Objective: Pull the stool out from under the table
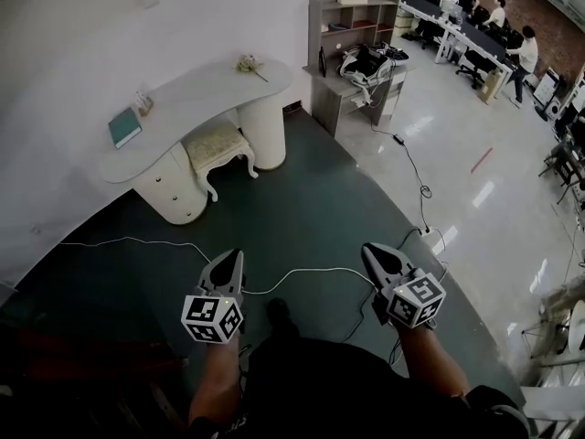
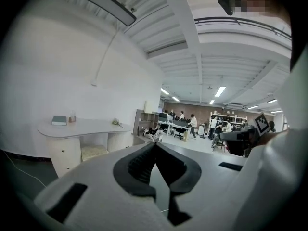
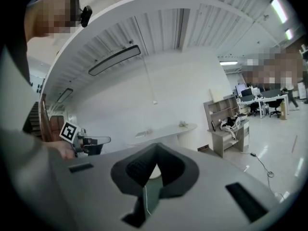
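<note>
The left gripper (image 1: 234, 260) is hovering low over the dark green carpet (image 1: 302, 190) with its jaws pressing together at the tips and nothing between them. The right gripper (image 1: 372, 250) is hanging beside it, well apart to the right, and its jaws are likewise meeting at the tips and gripping nothing. Both are pointing forward, roughly level.

The white-legged stool with a cream cushioned seat (image 1: 218, 144) is standing well ahead of both pairs of jaws, further left than the left jaws are pointing. It is sitting tucked under the curved white desk (image 1: 196, 94), between that desk's drawer pedestal and its rounded column, with only the near part of the seat and two legs showing beyond the desk edge. Neither gripper is touching it.

On the desk, ahead and far left of the left jaws, a teal hardback book (image 1: 124, 127) is lying flat, and a pale dried flower sprig (image 1: 249, 64) is lying nearer the desk's right end. A thin white cable (image 1: 302, 271) is trailing across the carpet just in front of and between the two pairs of jaws. Ahead of the right jaws, a grey open shelf unit (image 1: 352, 26) is standing against the wall.
</note>
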Available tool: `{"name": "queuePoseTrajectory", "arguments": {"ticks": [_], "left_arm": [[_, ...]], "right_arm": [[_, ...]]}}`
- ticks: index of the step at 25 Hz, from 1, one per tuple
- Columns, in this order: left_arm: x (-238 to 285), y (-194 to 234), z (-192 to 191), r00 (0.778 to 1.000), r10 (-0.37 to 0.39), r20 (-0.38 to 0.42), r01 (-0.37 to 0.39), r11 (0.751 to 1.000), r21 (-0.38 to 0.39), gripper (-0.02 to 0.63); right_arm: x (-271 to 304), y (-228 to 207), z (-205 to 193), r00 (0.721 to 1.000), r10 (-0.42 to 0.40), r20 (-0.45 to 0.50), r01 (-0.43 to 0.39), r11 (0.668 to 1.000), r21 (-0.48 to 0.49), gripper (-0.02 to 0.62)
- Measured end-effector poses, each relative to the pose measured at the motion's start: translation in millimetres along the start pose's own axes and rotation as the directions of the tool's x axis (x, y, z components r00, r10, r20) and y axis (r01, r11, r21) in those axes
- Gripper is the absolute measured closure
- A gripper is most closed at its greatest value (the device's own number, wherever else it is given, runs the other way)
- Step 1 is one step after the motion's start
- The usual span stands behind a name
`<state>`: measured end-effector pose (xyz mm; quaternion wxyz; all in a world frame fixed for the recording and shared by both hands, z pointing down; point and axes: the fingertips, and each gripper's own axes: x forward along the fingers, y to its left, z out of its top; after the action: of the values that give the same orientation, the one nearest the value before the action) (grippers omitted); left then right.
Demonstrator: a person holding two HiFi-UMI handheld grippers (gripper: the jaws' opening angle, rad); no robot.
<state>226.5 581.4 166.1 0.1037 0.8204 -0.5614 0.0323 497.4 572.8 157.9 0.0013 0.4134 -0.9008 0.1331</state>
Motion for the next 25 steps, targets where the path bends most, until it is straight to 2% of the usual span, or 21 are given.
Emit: {"name": "queuePoseTrajectory", "arguments": {"ticks": [7, 13, 16, 25], "left_arm": [[72, 97, 38, 0.998, -0.054, 0.019, 0.055, 0.998, -0.033, 0.597], [98, 175, 41, 0.998, -0.061, 0.004, 0.061, 0.997, -0.046, 0.597], [104, 194, 39, 0.998, -0.055, 0.0, 0.055, 0.998, -0.039, 0.597], [120, 213, 45, 0.998, -0.044, -0.038, 0.043, 0.999, -0.031, 0.597]], "right_arm": [[121, 1, 22, 0.998, -0.019, -0.052, 0.02, 1.0, 0.019, 0.591], [198, 14, 29, 0.996, -0.027, -0.088, 0.025, 0.999, -0.023, 0.591], [216, 11, 30, 0.996, -0.036, -0.082, 0.033, 0.999, -0.032, 0.591], [256, -20, 47, 0.997, -0.049, -0.062, 0.049, 0.999, 0.0, 0.591]]}}
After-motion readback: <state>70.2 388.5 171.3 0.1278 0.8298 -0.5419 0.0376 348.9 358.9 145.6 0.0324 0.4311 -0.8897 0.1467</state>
